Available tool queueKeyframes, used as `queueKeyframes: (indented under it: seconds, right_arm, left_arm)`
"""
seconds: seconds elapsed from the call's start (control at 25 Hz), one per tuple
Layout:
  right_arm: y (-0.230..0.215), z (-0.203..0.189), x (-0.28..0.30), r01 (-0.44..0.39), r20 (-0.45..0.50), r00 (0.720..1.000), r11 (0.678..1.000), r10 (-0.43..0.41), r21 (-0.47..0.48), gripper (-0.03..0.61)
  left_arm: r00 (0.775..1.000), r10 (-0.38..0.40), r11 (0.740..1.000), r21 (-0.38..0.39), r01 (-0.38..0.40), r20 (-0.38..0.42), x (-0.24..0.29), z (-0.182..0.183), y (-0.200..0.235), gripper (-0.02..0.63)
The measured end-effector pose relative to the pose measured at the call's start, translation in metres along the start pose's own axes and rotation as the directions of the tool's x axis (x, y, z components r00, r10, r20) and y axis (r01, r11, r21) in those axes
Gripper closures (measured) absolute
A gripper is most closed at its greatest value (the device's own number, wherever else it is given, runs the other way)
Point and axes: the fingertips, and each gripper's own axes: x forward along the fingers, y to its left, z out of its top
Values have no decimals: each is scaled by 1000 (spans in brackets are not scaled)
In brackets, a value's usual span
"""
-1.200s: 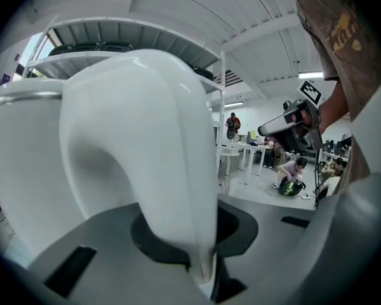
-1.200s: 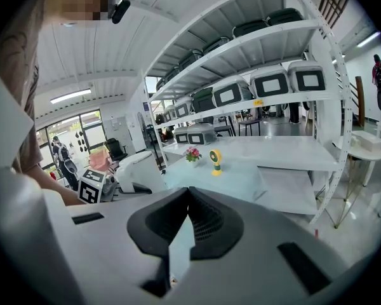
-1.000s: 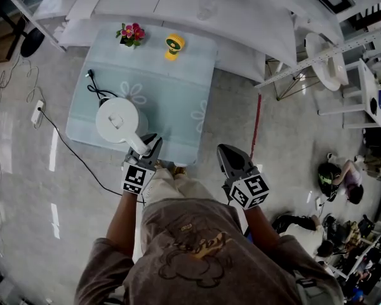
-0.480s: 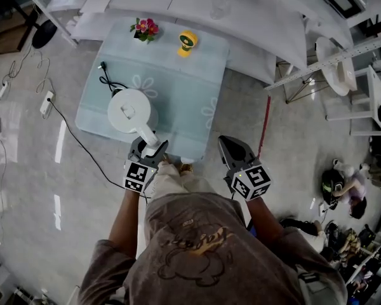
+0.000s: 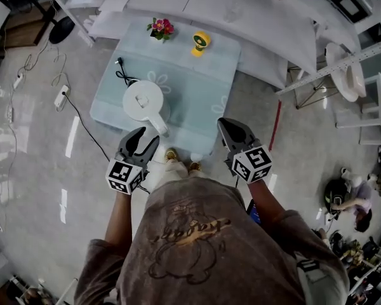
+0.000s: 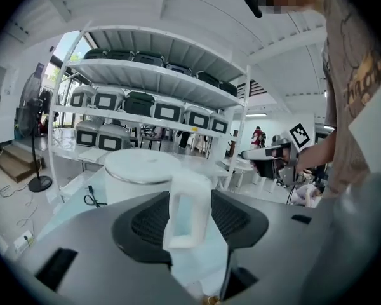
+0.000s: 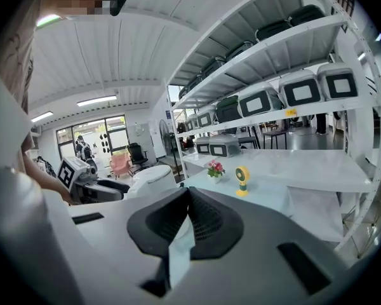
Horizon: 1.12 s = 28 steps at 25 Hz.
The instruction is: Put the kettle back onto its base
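The white kettle (image 5: 144,100) stands upright on the pale blue table (image 5: 197,88), its handle (image 5: 159,128) toward me. Its body covers whatever is under it, so no base shows. My left gripper (image 5: 143,141) hangs just off the table's near edge, open, a short way back from the handle and not touching it. In the left gripper view the handle (image 6: 189,211) shows beyond the spread jaws of the left gripper (image 6: 190,197), with the kettle body (image 6: 136,175) behind. My right gripper (image 5: 230,131) is held off the table's right corner; its pads (image 7: 206,218) meet with nothing between them.
A black cord (image 5: 124,76) lies coiled on the table behind the kettle. A flower pot (image 5: 160,28) and a small yellow fan (image 5: 200,41) stand at the far edge. A power strip (image 5: 61,96) and cable lie on the floor at left. White shelving (image 5: 343,68) stands to the right.
My left gripper was shut on the kettle's handle; it has opened, let go and drawn back toward me and upward. The kettle stays on the table. The right gripper shifted slightly.
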Motion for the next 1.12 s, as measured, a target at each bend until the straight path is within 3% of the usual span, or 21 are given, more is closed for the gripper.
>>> queueKeyframes:
  seconds: [0.24,0.56,0.8,0.96,1.12]
  right_arm:
    - [13,31,9,-36,53,998,998,39,-58,577]
    - [31,66,6,-40,118,992,995,51,-96,577]
    - [29,72,4,-14,140,990,996,27,-94,577]
    - [31,66,4,-15,129,991,996,27,-93,577]
    - [30,60,1,-8,118,993,996,18,-90,577]
  left_arm:
    - [993,47,999,-31,-44,109,-25,50,6,402]
    - [968,58,997,-61,-45,243,-44,107,2,403]
    - [969,88,996,-18,-86,232,-48,105,5,415]
    - [969,115,993,0,-117,217,-51,97,9,511]
    - [964,153,988,-12,-154,217,-55,91,14,568]
